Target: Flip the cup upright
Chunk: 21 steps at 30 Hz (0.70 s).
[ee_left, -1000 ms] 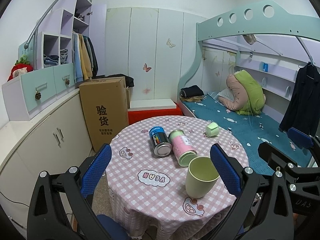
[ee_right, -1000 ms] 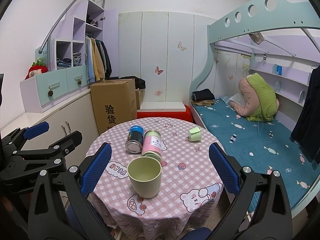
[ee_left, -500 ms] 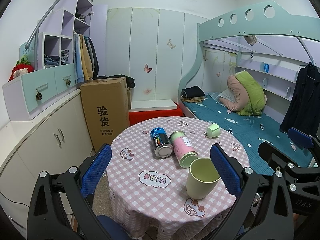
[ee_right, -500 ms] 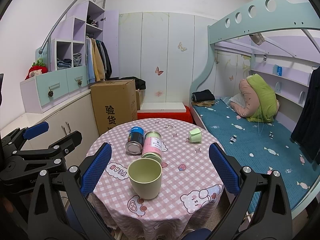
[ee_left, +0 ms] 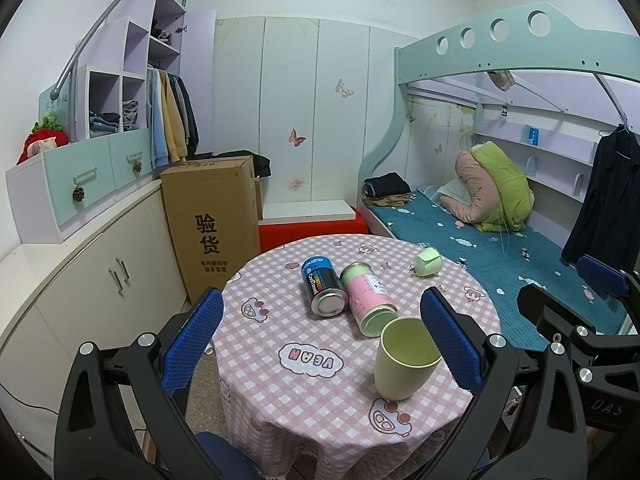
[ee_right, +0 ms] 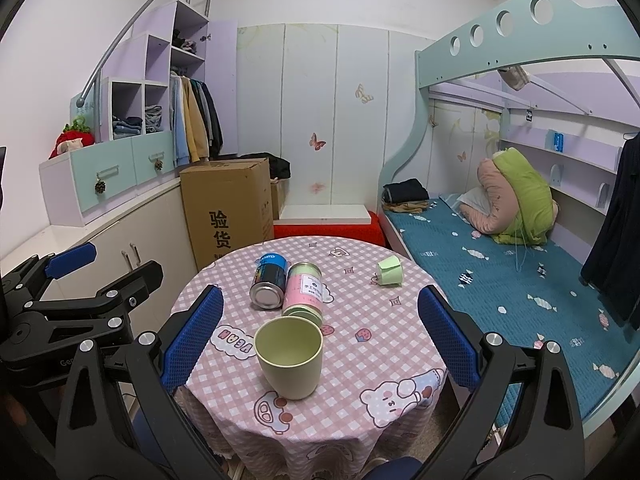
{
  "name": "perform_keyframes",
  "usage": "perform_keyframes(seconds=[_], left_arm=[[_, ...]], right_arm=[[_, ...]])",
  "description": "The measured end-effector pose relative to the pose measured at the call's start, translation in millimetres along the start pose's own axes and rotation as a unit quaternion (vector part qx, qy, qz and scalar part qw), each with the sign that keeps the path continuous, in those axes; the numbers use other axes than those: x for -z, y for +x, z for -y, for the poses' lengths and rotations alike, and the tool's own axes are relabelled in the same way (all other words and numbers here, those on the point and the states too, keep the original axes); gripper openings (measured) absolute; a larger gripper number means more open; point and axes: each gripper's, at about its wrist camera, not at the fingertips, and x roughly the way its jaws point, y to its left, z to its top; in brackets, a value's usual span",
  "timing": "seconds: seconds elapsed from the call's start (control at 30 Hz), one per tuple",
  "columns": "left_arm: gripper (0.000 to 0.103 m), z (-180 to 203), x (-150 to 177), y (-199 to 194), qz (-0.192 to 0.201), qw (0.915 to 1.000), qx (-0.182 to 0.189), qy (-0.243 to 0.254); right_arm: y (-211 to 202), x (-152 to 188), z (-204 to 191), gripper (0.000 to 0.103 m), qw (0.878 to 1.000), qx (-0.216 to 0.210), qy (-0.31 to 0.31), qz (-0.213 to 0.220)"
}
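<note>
Matt, seemingly plastic cup (ee_right: 289, 356) on checked cloth tablecloth (ee_right: 384, 344) (cans (ee_right: 269, 286) glossy metal).

Both wrist views look down at the round table (ee_left: 304, 364) (ee_right: 360, 344) from near its front edge, left view from its left, right view from its right, sharing tabletop and bed (ee_left: 472, 240).

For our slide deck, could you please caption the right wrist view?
Open right tool faces an upright pale green plastic cup on the pink checked round table.

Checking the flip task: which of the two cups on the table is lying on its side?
The small mint-green cup at the table's far right edge lies tipped over. The larger pale yellow-green cup near the front stands upright, mouth up.
</note>
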Motion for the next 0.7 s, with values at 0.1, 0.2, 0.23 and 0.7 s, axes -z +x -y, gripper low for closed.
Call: perform_keyframes(seconds=[0.1, 0.2, 0.23, 0.7], left_arm=[[0.095, -0.3, -2.7, -0.9, 0.007, 1.0, -0.004, 0.003], [0.095, -0.8, -4.8, 0.1, 0.005, 1.0, -0.004, 0.002], [0.095, 0.0, -4.3, -0.2, 0.006, 1.0, -0.005, 0.002], [0.095, 3.1, -0.8, 0.2, 0.005, 0.9999, -0.008, 0.004]], right_arm=[[0.2, 0.3, 0.0, 0.098, 1.0, 0.0, -0.001, -0.001], [1.7, -1.0, 0.9, 0.098, 1.0, 0.001, 0.0, -0.002], [2.2, -0.3, 1.7, 0.098, 1.0, 0.001, 0.0, -0.003], [3.6, 0.5, 2.7, 0.098, 1.0, 0.001, 0.001, -0.004]])
